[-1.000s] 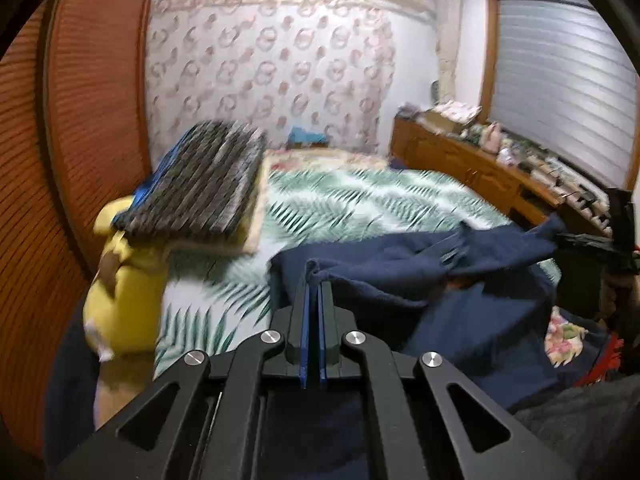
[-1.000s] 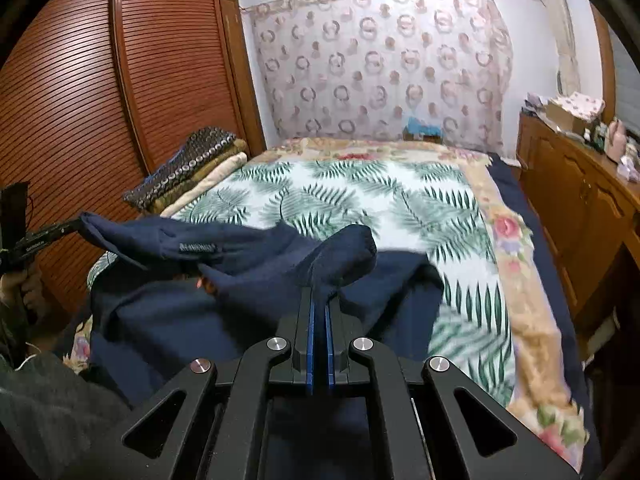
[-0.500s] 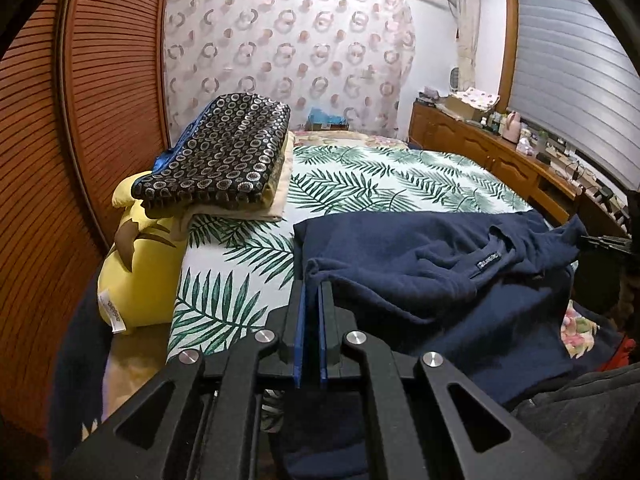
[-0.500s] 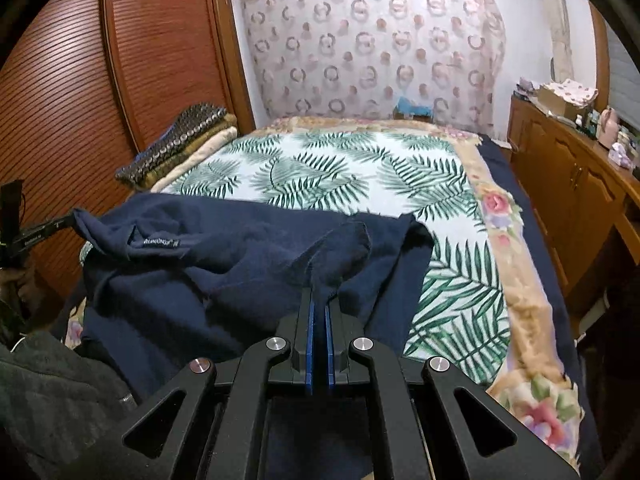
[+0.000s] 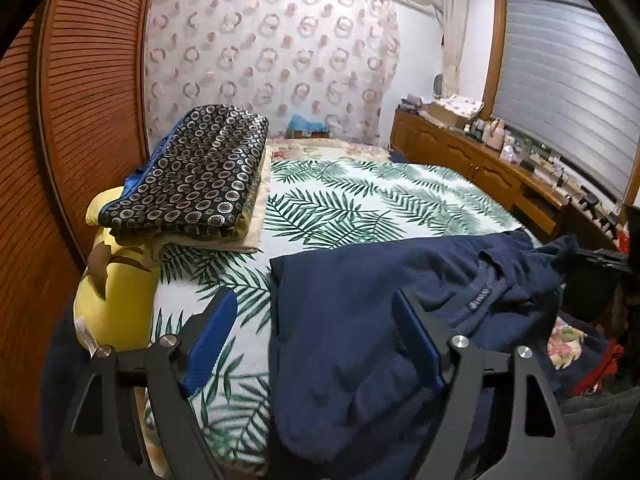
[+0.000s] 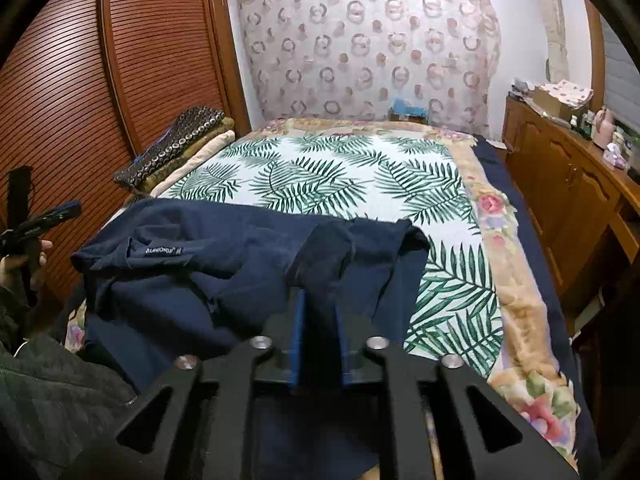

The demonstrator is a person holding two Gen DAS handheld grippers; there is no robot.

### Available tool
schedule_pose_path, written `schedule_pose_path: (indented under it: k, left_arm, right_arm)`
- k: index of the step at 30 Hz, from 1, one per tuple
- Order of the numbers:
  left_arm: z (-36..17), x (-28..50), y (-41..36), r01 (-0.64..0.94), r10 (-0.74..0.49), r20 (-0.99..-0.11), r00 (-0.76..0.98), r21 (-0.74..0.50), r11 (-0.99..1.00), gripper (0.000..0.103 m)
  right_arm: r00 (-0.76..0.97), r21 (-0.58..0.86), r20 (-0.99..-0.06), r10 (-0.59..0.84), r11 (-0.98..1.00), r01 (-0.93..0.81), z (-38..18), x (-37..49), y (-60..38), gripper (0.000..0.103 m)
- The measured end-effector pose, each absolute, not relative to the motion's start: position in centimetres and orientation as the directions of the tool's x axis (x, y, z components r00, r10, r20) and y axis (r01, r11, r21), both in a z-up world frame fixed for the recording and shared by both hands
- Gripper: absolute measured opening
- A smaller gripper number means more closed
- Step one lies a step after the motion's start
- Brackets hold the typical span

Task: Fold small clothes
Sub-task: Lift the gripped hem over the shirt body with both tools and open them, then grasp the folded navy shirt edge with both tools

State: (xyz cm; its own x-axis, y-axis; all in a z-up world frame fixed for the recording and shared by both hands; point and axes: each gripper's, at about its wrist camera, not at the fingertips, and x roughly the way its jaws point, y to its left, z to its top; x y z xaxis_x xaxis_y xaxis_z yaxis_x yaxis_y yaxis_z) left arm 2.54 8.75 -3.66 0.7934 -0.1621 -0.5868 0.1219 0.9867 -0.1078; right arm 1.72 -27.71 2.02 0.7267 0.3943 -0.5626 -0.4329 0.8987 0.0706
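- One dark navy knit garment (image 6: pixel 224 276) lies spread across the near end of the palm-leaf-print bedspread (image 6: pixel 340 176), its labelled neckband turned up and its body rumpled in soft folds; the near hem hangs over the bed edge.
- Half a second ago both tools were clamped on the cloth and held it raised; now the cloth rests on the bed, so the laying-out step reads as finished and the first fold is not yet begun.
- Left gripper (image 5: pixel 316 336): jaws now stand wide apart, the blue pads (image 5: pixel 212 336) clear of any pinch, with the garment's left edge lying between and below them.
- Right gripper (image 6: pixel 320 320): jaws parted only narrowly, a fold of navy cloth sitting in the gap; whether that fold is free of the pads cannot be told.
- Surround: a folded stack of ring-patterned dark blankets (image 5: pixel 196 176) and a yellow plush toy (image 5: pixel 116 288) lie at the bed's left side, well apart from the garment; a wooden cabinet (image 6: pixel 568 184) runs along the right.
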Motion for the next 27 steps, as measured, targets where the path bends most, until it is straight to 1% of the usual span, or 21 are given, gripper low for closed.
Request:
schedule_pose_path:
  k: [1, 2, 3, 4, 6, 8, 9, 14, 17, 21, 25, 27]
  left_arm:
    - [-3.8, 3.1, 8.5, 0.119, -0.151, -0.594, 0.790, -0.093, 0.988, 0.080]
    - [-4.0, 3.6, 8.3, 0.120, -0.147, -0.600, 0.787, -0.084, 0.989, 0.080]
    - [-4.2, 4.1, 8.2, 0.124, -0.147, -0.604, 0.783, -0.080, 0.989, 0.080]
    - [-4.3, 4.4, 8.1, 0.125, -0.146, -0.607, 0.781, -0.077, 0.989, 0.080]
    - [-4.5, 5.2, 8.0, 0.125, -0.142, -0.611, 0.779, -0.070, 0.990, 0.080]
    - [-4.7, 6.0, 7.9, 0.119, -0.133, -0.617, 0.776, -0.064, 0.991, 0.080]
    - [-4.8, 6.5, 7.9, 0.109, -0.120, -0.624, 0.772, -0.056, 0.992, 0.080]
    - [-5.7, 8.9, 8.2, 0.100, -0.103, -0.652, 0.751, -0.042, 0.994, 0.080]
    - [-6.6, 10.2, 8.4, 0.093, -0.106, -0.677, 0.729, -0.057, 0.994, 0.080]
    - [-7.7, 11.3, 8.0, 0.100, -0.098, -0.711, 0.697, -0.039, 0.994, 0.080]
    - [-8.8, 12.1, 8.0, 0.097, -0.100, -0.748, 0.657, -0.047, 0.994, 0.080]
    - [-9.3, 12.4, 8.3, 0.093, -0.114, -0.755, 0.646, -0.071, 0.993, 0.080]
  right_arm:
    - [0.731, 0.066, -0.559, 0.391, 0.900, -0.431, 2.3, 1.6, -27.7, 0.035]
    - [0.735, 0.060, -0.556, 0.388, 0.901, -0.430, 2.5, 1.5, -27.8, 0.038]
    - [0.740, 0.054, -0.552, 0.385, 0.902, -0.429, 2.6, 1.5, -27.9, 0.044]
    - [0.745, 0.048, -0.547, 0.382, 0.903, -0.428, 2.8, 1.5, -28.0, 0.048]
    - [0.752, 0.041, -0.538, 0.380, 0.903, -0.427, 3.1, 1.6, -28.1, 0.051]
    - [0.759, 0.029, -0.534, 0.372, 0.906, -0.423, 3.1, 1.9, -28.3, 0.060]
    - [0.765, 0.019, -0.531, 0.364, 0.908, -0.418, 3.2, 2.2, -28.2, 0.062]
    - [0.762, 0.005, -0.551, 0.342, 0.913, -0.407, 2.4, 5.3, -28.1, 0.064]
    - [0.750, 0.018, -0.571, 0.335, 0.918, -0.396, 1.7, 7.8, -27.9, 0.064]
    - [0.739, 0.028, -0.594, 0.319, 0.926, -0.377, 0.6, 10.7, -27.5, 0.064]
    - [0.727, 0.021, -0.616, 0.302, 0.929, -0.368, -0.2, 12.8, -27.1, 0.064]
    - [0.718, 0.016, -0.634, 0.287, 0.933, -0.358, -0.8, 13.7, -27.0, 0.065]
